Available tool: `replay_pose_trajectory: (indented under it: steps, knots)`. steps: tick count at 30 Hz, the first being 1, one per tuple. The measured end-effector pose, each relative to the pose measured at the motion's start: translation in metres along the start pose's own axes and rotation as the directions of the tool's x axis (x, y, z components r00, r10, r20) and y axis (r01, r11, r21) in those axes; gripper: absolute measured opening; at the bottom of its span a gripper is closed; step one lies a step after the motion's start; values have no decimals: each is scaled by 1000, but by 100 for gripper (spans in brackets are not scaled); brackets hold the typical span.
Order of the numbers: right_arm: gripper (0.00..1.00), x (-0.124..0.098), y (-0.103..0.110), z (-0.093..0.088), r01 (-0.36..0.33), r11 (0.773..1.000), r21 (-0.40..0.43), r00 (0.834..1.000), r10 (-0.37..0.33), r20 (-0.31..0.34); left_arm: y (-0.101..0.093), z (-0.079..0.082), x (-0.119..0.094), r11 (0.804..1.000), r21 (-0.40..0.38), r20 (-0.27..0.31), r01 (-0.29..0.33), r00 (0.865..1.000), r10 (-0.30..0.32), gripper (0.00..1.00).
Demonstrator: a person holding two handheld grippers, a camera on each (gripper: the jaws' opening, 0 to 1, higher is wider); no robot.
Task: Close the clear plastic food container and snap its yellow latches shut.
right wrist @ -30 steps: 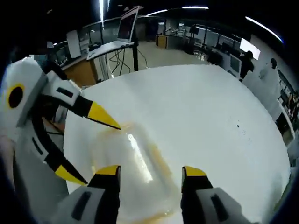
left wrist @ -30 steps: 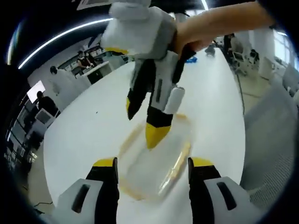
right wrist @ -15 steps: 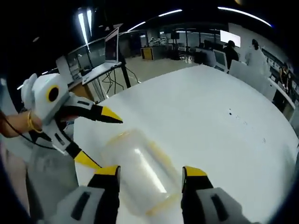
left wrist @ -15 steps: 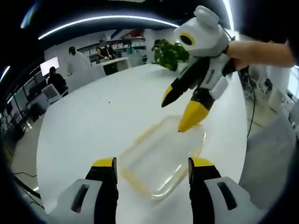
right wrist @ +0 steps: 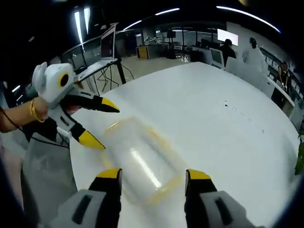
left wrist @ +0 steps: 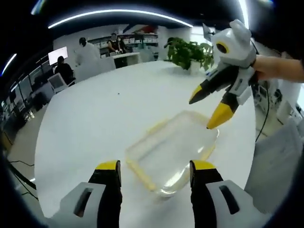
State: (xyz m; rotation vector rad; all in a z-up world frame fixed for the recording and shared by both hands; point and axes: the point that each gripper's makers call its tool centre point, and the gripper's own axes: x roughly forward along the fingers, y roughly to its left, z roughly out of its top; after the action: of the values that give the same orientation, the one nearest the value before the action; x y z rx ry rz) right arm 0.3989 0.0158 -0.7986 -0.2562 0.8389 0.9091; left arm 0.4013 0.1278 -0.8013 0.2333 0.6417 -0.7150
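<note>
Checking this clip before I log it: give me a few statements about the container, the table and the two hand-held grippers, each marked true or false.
1. The container sits on a white table. True.
2. The left hand-held gripper is clamped shut on the container. False: its jaws stand apart, with the container lying ahead between them, not gripped.
3. The right hand-held gripper has its jaws open, tips near one end of the container. True.
4. The container holds food. False: it looks clear and empty.
5. A potted plant stands at the far edge of the table in the left gripper view. True.
6. The container is stacked on a tray. False: it rests directly on the table.
</note>
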Motion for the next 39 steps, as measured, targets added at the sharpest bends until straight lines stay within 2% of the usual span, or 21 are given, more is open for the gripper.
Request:
replay_pose_trajectory:
  steps: [9, 10, 11, 13, 19, 23, 26, 27, 31, 33, 39]
  knots:
    - [51, -1, -1, -14, 28, 999, 31, 1000, -28, -14, 2, -7, 2, 999, -54, -19, -10, 1000, 9, 56]
    - [51, -2, -5, -18, 56, 998, -22, 998, -57, -34, 3, -7, 4, 996, -87, -15, -14, 1000, 13, 56]
    - [50, -2, -5, -20, 65, 997, -52, 997, -67, -45, 4, -7, 4, 997, -78, -17, -12, 1000, 11, 56]
    - [50, 0, -1, -23, 64, 996, -64, 996, -68, -54, 3, -8, 4, 995, -97, -17, -10, 1000, 8, 55]
    - [48, 2, 0, -25, 45, 998, 41, 999, -44, -19, -3, -9, 6, 988, -151, -7, 25, 1000, -27, 48]
    - [46, 2, 2, -25, 40, 998, 51, 999, -40, -8, -3, -10, 6, 985, -168, -2, 26, 1000, -27, 47]
    - [46, 2, 3, -21, 51, 997, -52, 999, -51, 5, -3, -10, 7, 982, -187, -3, 29, 1000, -30, 48]
    - [46, 2, 5, -21, 50, 997, -58, 999, -50, 1, -3, -10, 7, 982, -188, -3, 30, 1000, -31, 48]
    - [45, 2, 3, -21, 52, 998, -34, 999, -52, -7, -3, -11, 8, 978, -208, -3, 30, 1000, -31, 48]
    - [44, 2, 4, -24, 38, 999, 22, 999, -38, -6, -4, -10, 8, 977, -214, 0, 27, 1000, -28, 48]
    - [44, 1, 1, -27, 24, 999, 49, 1000, -25, 16, -6, -9, 10, 976, -215, 14, 37, 999, -35, 48]
